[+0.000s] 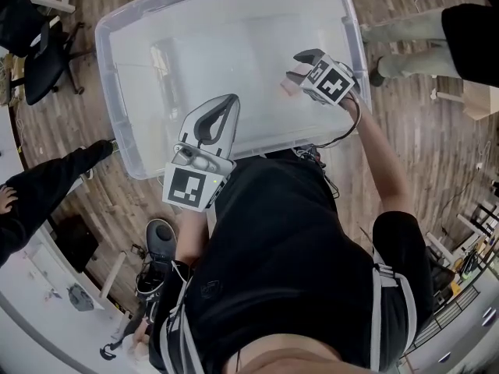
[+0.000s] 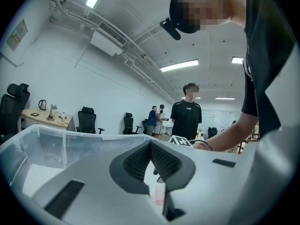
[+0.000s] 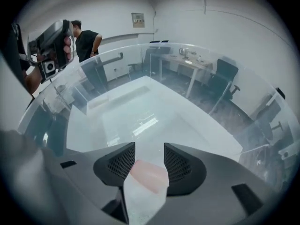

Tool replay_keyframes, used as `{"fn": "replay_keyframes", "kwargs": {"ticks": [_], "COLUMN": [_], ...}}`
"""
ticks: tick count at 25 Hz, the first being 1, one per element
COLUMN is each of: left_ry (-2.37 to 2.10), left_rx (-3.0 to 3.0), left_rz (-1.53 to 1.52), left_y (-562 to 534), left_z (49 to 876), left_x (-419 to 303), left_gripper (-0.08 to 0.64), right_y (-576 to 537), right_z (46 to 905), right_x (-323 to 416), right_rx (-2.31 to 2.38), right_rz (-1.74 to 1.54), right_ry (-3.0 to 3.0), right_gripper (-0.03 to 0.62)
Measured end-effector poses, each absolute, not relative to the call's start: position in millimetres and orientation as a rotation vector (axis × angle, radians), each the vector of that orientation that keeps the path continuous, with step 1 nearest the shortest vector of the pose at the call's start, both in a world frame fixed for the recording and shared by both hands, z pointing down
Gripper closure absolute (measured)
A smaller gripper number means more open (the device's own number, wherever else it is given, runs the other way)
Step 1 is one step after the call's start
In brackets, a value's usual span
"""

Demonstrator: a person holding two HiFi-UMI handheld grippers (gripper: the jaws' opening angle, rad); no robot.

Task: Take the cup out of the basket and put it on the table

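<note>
The basket is a large clear plastic bin [image 1: 117,22] on a wooden floor, its inside pale and almost bare. A small pinkish translucent cup [image 3: 147,175] lies on the bin's bottom near the right wall [image 1: 287,89], and it also shows faintly in the left gripper view [image 2: 159,196]. My right gripper [image 1: 296,67] is down inside the bin over the cup, jaws open [image 3: 149,149], with the cup showing in the gap just beyond the pads. My left gripper [image 1: 231,100] hovers at the bin's near rim, its tips together [image 2: 150,144] and nothing in them.
Bin walls [image 3: 211,78] rise round the right gripper. A black office chair [image 1: 43,53] stands left of the bin. One person's leg [image 1: 47,185] is at the left and another's legs [image 1: 413,29] at the top right. A bystander [image 2: 186,114] stands beyond the bin.
</note>
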State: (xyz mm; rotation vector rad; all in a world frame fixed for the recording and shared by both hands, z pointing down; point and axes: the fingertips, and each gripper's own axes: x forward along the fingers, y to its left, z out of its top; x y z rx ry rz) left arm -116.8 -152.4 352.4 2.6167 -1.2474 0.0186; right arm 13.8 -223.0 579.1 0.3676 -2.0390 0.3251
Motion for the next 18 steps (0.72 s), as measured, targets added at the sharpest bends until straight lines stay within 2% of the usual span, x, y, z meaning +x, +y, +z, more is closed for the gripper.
{"fn": "replay_keyframes", "kwargs": {"ticks": [5,13,18], "left_ry": [-1.249,-1.263,-1.264], "left_rx": [2.604,2.615,2.584], "left_rz": [0.039,-0.039,0.02], "left_y": [-153,-158,-160], "left_z": [356,352,359], "left_x": [-122,-132,-136], "left_gripper": [0.541,0.541,0.541], "right_y": [-221,-235,-246], "right_z": [617,659,673], "right_x": [22,37,39], "right_rx": [0.306,0.384,0.433], "right_rz": [0.457,0.604,0.742], "right_ry": [-1.911,-1.706,-1.645], "right_gripper": [0.377,0.376,0.376]}}
